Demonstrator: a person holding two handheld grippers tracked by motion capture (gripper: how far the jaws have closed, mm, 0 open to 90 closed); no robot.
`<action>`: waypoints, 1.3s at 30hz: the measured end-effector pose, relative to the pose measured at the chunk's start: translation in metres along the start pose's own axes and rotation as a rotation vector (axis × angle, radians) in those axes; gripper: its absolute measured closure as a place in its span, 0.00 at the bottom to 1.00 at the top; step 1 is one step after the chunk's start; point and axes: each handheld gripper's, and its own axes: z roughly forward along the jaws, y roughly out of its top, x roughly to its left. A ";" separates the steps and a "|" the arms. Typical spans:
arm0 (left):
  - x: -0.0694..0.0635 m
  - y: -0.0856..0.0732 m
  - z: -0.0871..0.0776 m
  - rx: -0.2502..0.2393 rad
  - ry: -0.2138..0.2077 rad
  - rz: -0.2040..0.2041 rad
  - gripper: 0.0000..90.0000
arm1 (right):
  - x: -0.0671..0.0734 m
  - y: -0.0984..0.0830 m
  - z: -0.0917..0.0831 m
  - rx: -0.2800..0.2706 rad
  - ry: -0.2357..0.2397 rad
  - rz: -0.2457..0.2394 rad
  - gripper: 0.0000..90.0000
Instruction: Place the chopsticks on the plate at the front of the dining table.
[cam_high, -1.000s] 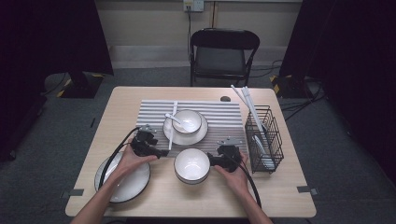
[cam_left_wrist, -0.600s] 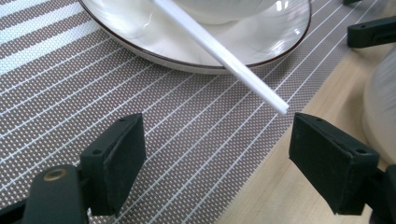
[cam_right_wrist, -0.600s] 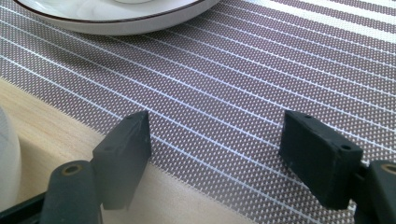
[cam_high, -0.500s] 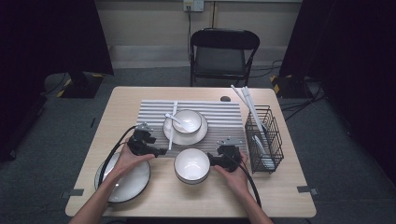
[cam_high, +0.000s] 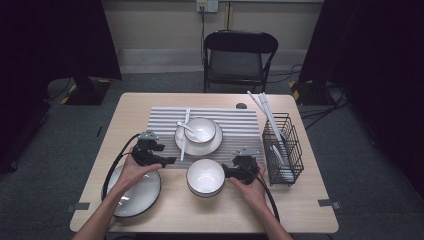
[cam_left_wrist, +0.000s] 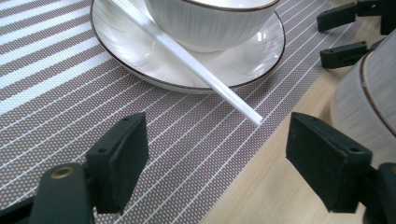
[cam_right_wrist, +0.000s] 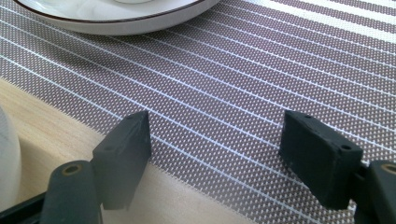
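High view puts the empty bowl (cam_high: 205, 177) on the bare wood just off the near edge of the striped mat (cam_high: 235, 131), about midway along the desk (cam_high: 300, 210) and close to its near edge. Your right gripper (cam_high: 224, 173) lies just beside that bowl's right side with its jaws spread and nothing between them; the right gripper view shows only mat weave and the mat's near edge between them, with the bowl's pale wall at the far left of that view. Your left gripper (cam_high: 172, 160) sits at the mat's near left corner, jaws likewise parted and empty, pointing toward the bowl; in the left gripper view the tip of a white chopstick (cam_left_wrist: 196, 63) lies on the mat between and just ahead of them, untouched. That chopstick leans across the rim of a saucer (cam_high: 186, 141) in the middle of the mat, which carries a second bowl (cam_high: 207, 126) with a white spoon (cam_high: 190, 131) in it. A large plate (cam_high: 142, 195) rests near the desk's near left corner, under your left hand (cam_high: 134, 170). A black wire basket (cam_high: 282, 150) stands by the desk's right edge with white utensils leaning out of it.
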 end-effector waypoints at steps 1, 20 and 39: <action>0.000 0.000 0.000 0.000 0.000 0.000 0.24 | 0.000 0.000 0.000 0.000 0.000 0.000 0.27; 0.002 -0.022 -0.047 -0.089 0.046 -0.034 0.19 | 0.000 0.000 0.000 0.000 0.000 -0.001 0.27; 0.037 -0.042 -0.078 -0.092 0.179 -0.074 0.20 | 0.000 0.000 0.000 0.000 0.000 -0.001 0.27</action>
